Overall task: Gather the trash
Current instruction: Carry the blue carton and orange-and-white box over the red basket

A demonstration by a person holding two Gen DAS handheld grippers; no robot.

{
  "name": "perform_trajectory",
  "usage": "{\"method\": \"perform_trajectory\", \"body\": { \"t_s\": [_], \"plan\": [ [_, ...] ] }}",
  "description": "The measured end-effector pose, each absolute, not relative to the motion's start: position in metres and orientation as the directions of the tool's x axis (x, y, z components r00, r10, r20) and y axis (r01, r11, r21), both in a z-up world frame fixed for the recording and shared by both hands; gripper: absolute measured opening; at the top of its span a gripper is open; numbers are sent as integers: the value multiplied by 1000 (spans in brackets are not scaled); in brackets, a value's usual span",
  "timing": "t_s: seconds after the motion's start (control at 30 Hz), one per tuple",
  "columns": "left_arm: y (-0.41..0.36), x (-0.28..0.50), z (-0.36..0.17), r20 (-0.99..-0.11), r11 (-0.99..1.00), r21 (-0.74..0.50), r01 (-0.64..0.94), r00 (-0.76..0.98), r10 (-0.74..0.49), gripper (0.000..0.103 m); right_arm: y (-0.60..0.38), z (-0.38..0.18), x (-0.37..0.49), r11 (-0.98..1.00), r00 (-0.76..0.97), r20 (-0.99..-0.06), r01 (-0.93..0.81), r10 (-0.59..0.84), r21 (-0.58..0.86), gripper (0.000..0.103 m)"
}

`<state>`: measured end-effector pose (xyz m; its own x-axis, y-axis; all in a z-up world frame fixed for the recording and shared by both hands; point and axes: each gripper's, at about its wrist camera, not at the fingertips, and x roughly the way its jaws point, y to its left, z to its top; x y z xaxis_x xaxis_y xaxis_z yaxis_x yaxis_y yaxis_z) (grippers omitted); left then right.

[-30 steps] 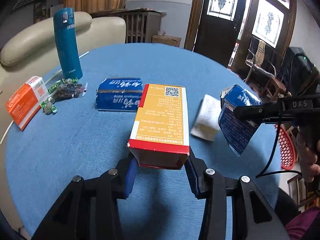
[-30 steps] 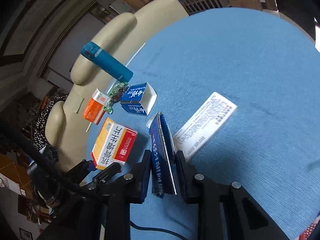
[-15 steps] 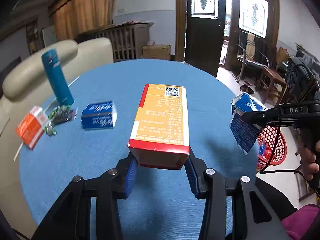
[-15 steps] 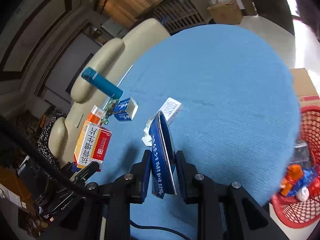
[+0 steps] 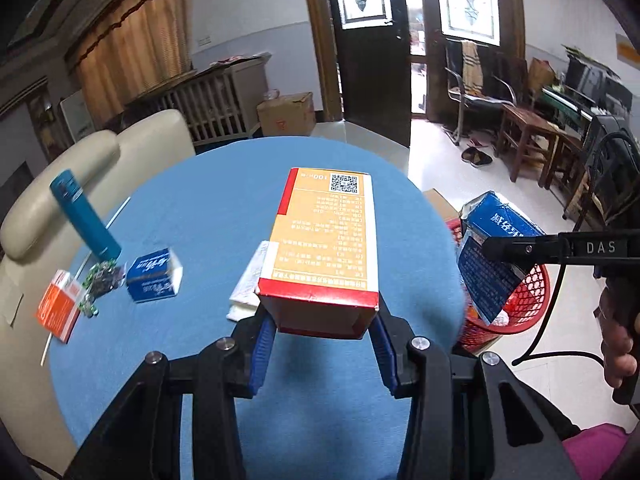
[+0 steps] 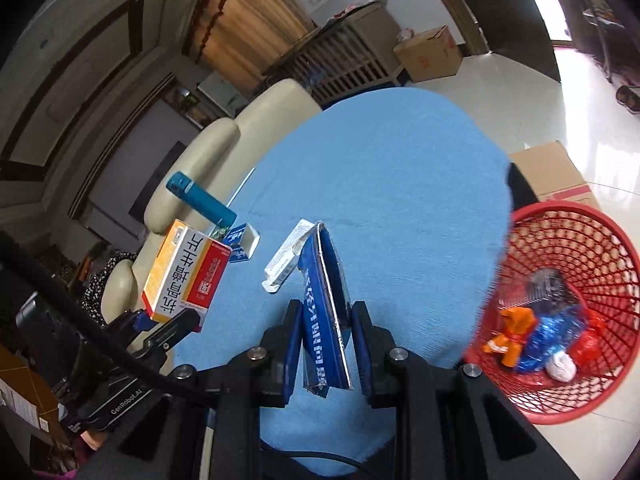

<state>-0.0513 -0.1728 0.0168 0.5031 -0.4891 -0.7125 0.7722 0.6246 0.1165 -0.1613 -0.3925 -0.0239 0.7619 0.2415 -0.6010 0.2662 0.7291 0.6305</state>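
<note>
"DAS" on right gripper (image 5: 520, 249); prob. "GenRobot.AI" on left gripper (image 6: 168, 326).

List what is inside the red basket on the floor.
In the right wrist view, the red basket holds crumpled blue plastic, an orange scrap, a white wad, a red piece and a dark wrapper. Anything underneath them is covered.

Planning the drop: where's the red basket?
On the floor just off the table's right edge in the right wrist view, the red basket already holds trash.
</note>
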Motion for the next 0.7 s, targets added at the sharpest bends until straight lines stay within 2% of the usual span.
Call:
{"method": "perform_trajectory", "body": {
  "t_s": [0.7],
  "plan": [
    [-265,-116,12,-746,467,202,861,444,-496,46,-456,-35,-248,644,819,-558,359,129,676,27]
  ]
}}
